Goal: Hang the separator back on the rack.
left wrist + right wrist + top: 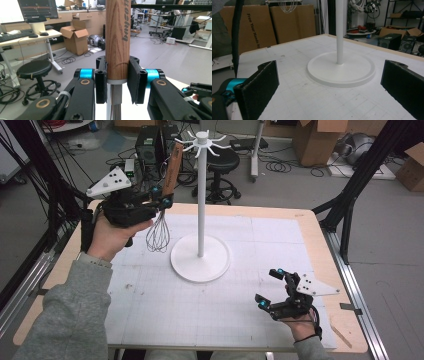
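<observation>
The left tongs [161, 200] are clenched on a whisk [164, 202] by its wooden handle — in the left gripper view the two black pads press on either side of the handle [117, 40] just above its metal collar. The whisk hangs above the far left part of the bench [150, 310], handle tilted up and away, wire loops [158, 236] pointing down and clear of the white mat. It sits just left of the stand [201, 195], a white pole on a round base [200, 265] with hooks [201, 142] at the top; the handle's upper end is near those hooks but apart from them.

The right tongs [270, 287] rest low at the near right of the bench, released — their pads [259, 85] stand wide apart with nothing between them, facing the base [342, 72].
</observation>
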Action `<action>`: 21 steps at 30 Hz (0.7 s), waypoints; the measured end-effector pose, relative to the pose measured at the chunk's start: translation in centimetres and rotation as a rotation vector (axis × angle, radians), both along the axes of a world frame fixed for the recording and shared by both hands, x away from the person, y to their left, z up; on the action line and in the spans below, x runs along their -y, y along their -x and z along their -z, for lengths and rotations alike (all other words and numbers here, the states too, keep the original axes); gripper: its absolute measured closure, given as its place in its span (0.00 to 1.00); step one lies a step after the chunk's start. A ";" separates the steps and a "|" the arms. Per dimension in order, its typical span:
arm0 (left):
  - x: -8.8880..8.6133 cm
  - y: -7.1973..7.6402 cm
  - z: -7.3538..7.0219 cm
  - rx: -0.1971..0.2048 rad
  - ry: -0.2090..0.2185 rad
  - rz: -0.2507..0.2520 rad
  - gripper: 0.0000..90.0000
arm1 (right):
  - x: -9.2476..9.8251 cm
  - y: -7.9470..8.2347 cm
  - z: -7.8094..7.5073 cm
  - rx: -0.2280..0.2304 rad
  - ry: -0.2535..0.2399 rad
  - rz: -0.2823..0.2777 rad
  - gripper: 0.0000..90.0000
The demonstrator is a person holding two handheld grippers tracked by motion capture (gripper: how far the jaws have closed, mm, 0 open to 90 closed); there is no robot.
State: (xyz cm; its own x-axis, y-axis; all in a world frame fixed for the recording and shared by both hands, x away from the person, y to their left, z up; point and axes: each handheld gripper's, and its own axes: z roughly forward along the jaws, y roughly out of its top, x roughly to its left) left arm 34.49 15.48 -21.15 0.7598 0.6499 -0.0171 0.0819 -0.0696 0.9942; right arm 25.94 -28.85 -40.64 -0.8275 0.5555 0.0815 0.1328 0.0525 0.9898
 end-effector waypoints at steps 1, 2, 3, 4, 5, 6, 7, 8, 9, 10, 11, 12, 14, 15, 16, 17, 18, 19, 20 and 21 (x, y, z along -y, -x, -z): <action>0.0 -0.1 0.0 -0.003 0.006 -0.001 0.79 | 0.0 0.0 0.0 0.001 0.000 -0.001 0.01; 0.0 -0.2 0.0 -0.005 0.009 0.006 0.79 | 0.0 0.0 0.0 0.000 0.001 -0.001 0.01; 0.0 -0.2 0.0 -0.005 0.015 0.007 0.79 | 0.0 0.0 0.0 0.000 0.000 -0.001 0.01; 0.0 -0.2 0.0 -0.003 0.015 0.008 0.79 | 0.0 0.0 0.0 0.000 -0.001 -0.001 0.01; 0.1 -0.2 0.0 -0.006 0.013 0.009 0.79 | 0.0 0.0 0.0 -0.002 -0.001 -0.001 0.01; 0.1 -0.2 0.0 -0.007 0.016 0.012 0.79 | 0.0 0.0 0.0 -0.001 0.000 -0.002 0.01; 0.2 -0.3 0.0 -0.007 0.015 0.016 0.79 | 0.0 0.0 0.0 -0.002 -0.002 -0.002 0.01; 0.2 -0.3 0.0 -0.009 0.014 0.018 0.79 | 0.1 0.0 0.0 -0.001 -0.001 -0.002 0.01; 0.2 -0.3 0.0 -0.009 0.014 0.018 0.79 | 0.1 0.0 0.0 -0.001 -0.002 -0.002 0.01; 0.3 -0.3 0.0 -0.009 0.020 0.032 0.79 | 0.1 0.0 0.0 -0.001 -0.002 -0.002 0.01; 0.4 -0.3 0.0 -0.007 0.014 0.030 0.79 | 0.1 0.0 0.0 -0.001 0.000 -0.002 0.01; 0.5 -0.3 0.0 -0.009 0.012 0.029 0.79 | 0.0 0.0 0.0 -0.001 0.000 -0.002 0.01; 0.7 -0.4 0.0 -0.009 0.011 0.030 0.79 | 0.0 0.0 0.0 -0.002 0.000 -0.002 0.01; 0.7 -0.4 0.0 -0.009 0.011 0.030 0.79 | 0.0 0.0 0.0 -0.002 0.000 -0.002 0.01; 0.9 -0.5 -0.1 -0.013 0.009 0.030 0.79 | 0.0 0.0 0.0 0.000 0.000 -0.003 0.01; 0.9 -0.5 -0.1 -0.013 0.009 0.030 0.79 | 0.0 0.0 0.0 -0.005 -0.001 -0.002 0.01; 1.1 -0.6 0.0 -0.015 0.008 0.028 0.79 | 0.1 0.0 0.0 -0.006 -0.001 -0.003 0.01; 1.2 -0.6 0.0 -0.011 0.008 0.027 0.79 | 0.1 0.0 0.0 -0.001 -0.001 -0.004 0.01; 1.3 -0.7 0.1 -0.007 0.002 0.026 0.79 | 0.1 0.0 0.0 -0.001 -0.003 -0.004 0.01; 1.3 -0.7 0.1 -0.007 0.002 0.026 0.79 | 0.1 0.0 0.0 -0.001 -0.003 -0.004 0.01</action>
